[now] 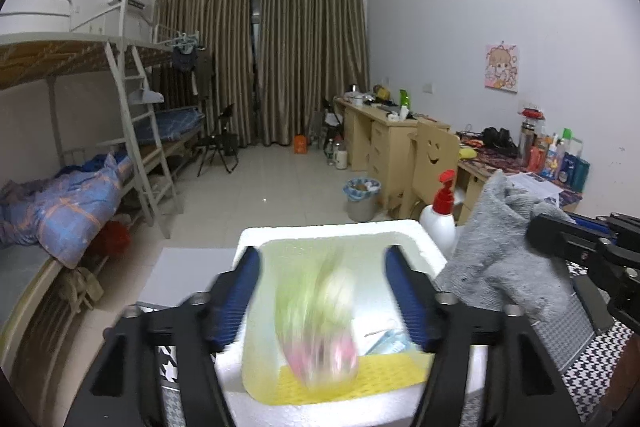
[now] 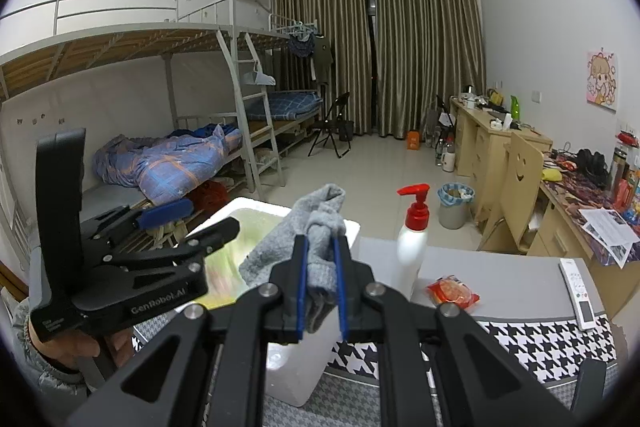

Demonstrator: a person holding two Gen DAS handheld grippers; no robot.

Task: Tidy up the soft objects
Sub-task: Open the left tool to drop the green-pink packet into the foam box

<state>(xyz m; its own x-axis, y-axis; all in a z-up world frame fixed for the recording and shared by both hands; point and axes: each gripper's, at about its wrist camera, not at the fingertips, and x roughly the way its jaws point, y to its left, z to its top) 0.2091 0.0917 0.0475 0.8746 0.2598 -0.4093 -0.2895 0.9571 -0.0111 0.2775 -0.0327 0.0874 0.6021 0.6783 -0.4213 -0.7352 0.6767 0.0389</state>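
Observation:
A white foam box [image 1: 256,239] stands on the table, with a yellow mat [image 1: 384,375] on its floor. My left gripper [image 1: 320,259] is open above the box. A soft green, white and pink object [image 1: 320,323], blurred by motion, is between and below its fingers, apart from them, inside the box. My right gripper [image 2: 320,247] is shut on a grey sock [image 2: 316,227] and holds it at the box's [image 2: 344,227] right rim. The sock [image 1: 500,251] also shows in the left wrist view, right of the box. My left gripper [image 2: 186,215] shows at the left of the right wrist view.
A white pump bottle with a red top [image 2: 414,239] stands right of the box. A red snack packet [image 2: 452,293] and a white remote [image 2: 578,293] lie on the grey table top [image 2: 500,275]. A houndstooth cloth [image 2: 540,343] covers the near part. Desks, a chair and bunk beds stand beyond.

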